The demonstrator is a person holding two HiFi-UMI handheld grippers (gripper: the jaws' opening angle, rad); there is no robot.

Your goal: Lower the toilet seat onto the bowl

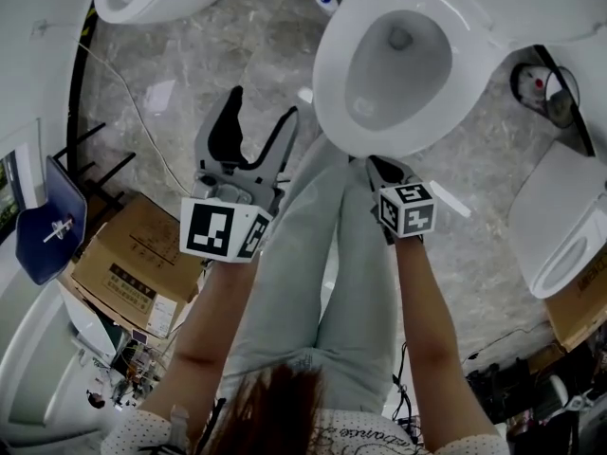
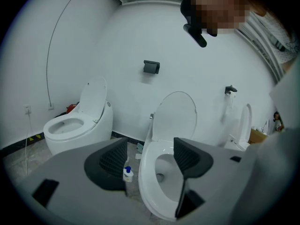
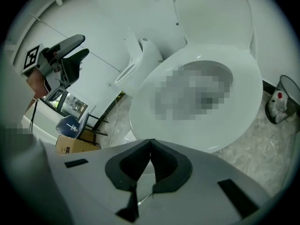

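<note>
The white toilet (image 1: 474,27) is at the top of the head view. Its seat ring (image 1: 329,76) (image 2: 148,170) (image 3: 246,86) lies flat on the bowl, and the lid (image 2: 174,112) stands upright against the wall behind. My right gripper (image 1: 372,163) (image 3: 150,143) is shut with nothing between its jaws, just in front of the seat's front edge. My left gripper (image 1: 264,104) (image 2: 150,156) is open and empty, held to the left of the bowl and apart from it. It also shows in the right gripper view as the left gripper (image 3: 70,50).
A second toilet (image 2: 77,125) stands at the left and a third toilet (image 1: 569,226) at the right. A small bottle (image 2: 127,173) sits on the floor between the toilets. A waste bin (image 3: 281,100), a cardboard box (image 1: 137,263) and a blue chair (image 1: 47,226) stand around. My legs (image 1: 332,254) are between the grippers.
</note>
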